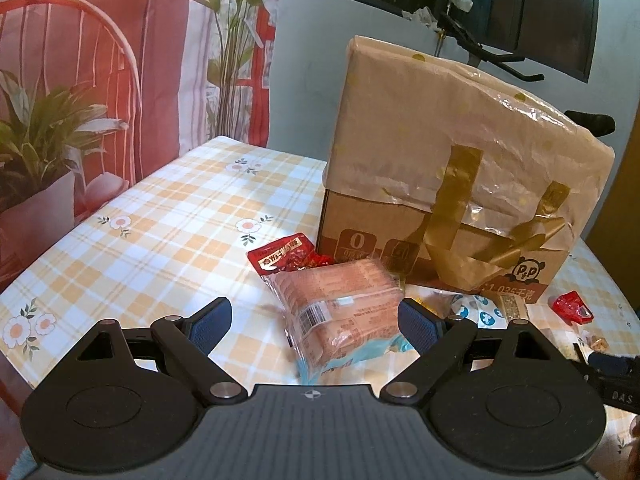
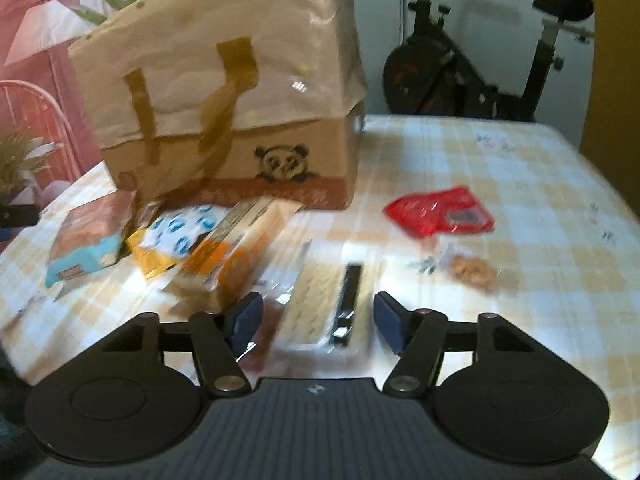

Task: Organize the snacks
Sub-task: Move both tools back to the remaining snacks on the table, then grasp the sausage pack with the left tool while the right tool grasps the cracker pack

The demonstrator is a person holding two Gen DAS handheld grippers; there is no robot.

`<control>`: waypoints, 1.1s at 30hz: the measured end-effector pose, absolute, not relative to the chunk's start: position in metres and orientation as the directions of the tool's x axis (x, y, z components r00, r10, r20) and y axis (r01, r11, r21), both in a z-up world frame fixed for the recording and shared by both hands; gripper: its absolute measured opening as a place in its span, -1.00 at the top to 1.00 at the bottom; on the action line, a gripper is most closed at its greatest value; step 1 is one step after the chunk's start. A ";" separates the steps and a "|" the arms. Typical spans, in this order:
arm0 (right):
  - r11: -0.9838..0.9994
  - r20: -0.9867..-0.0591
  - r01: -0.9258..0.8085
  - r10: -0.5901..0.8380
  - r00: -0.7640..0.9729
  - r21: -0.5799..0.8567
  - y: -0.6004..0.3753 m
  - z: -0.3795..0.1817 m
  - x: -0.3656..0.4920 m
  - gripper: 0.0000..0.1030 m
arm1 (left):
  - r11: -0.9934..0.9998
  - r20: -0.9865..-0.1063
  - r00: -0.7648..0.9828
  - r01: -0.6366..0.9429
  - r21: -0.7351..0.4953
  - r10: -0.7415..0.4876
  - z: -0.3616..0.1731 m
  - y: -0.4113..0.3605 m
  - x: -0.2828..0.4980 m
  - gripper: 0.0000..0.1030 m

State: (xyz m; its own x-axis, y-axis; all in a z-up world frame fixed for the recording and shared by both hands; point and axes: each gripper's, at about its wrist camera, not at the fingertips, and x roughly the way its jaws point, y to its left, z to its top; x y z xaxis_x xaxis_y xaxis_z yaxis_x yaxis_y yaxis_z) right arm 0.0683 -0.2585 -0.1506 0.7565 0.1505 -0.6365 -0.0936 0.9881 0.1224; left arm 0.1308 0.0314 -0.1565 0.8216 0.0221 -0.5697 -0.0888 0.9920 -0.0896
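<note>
My left gripper [image 1: 315,318] is open, its fingers on either side of a clear pack of pinkish wafers with a light blue end [image 1: 340,312] lying on the checked tablecloth. A red snack packet [image 1: 286,258] lies just behind it. My right gripper [image 2: 318,322] is open over a clear packet with a black strip [image 2: 324,304]. To its left lie an orange pack [image 2: 236,248], a blue-dotted white pack [image 2: 184,228] and the wafer pack [image 2: 90,236]. A red packet [image 2: 440,210] and a small brown snack [image 2: 474,272] lie to the right.
A cardboard box with a panda print, draped with a beige bag with gold handles [image 1: 452,172], stands behind the snacks and also shows in the right wrist view [image 2: 224,92]. An exercise bike [image 2: 480,68] stands past the table's far edge. The table [image 1: 140,220] extends left.
</note>
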 end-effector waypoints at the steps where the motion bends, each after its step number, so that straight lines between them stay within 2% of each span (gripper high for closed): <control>1: 0.992 -0.634 -0.084 0.125 0.763 0.094 -0.258 -0.151 0.070 -0.20 | 0.992 -0.571 0.821 -0.089 -0.089 0.022 -0.157 0.031 0.131 -0.78; 5: 0.993 -0.643 -0.092 0.122 0.756 0.079 -0.257 -0.157 0.075 -0.12 | 0.992 -0.577 0.817 -0.086 -0.088 0.020 -0.159 0.031 0.133 -0.78; 8: 0.992 -0.641 -0.127 0.101 0.761 0.005 -0.245 -0.160 0.076 -0.09 | 0.993 -0.585 0.811 -0.082 -0.090 0.014 -0.162 0.031 0.135 -0.78; 10: 0.992 -0.628 -0.121 0.074 0.775 -0.033 -0.242 -0.161 0.079 0.04 | 0.992 -0.590 0.808 -0.081 -0.092 0.011 -0.164 0.031 0.136 -0.78; 18: 0.992 -0.619 -0.115 0.064 0.783 -0.043 -0.242 -0.165 0.080 0.04 | 0.988 -0.596 0.802 -0.064 -0.139 -0.032 -0.169 0.032 0.141 -0.78; 28: 0.993 -0.618 -0.115 0.078 0.782 -0.020 -0.244 -0.165 0.080 0.04 | 0.981 -0.589 0.808 -0.110 -0.158 -0.005 -0.167 0.035 0.175 -0.79; 33: 0.993 -0.619 -0.116 0.077 0.782 -0.023 -0.243 -0.165 0.081 0.04 | 0.967 -0.613 0.786 -0.086 -0.240 -0.082 -0.174 0.030 0.201 -0.80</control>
State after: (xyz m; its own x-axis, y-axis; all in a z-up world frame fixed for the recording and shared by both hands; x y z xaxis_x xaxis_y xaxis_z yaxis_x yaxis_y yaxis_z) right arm 0.0809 -0.2428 -0.1648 0.7816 0.0765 -0.6191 -0.1157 0.9930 -0.0234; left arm 0.2009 0.0298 -0.1740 0.7858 -0.0818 -0.6130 -0.0865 0.9669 -0.2399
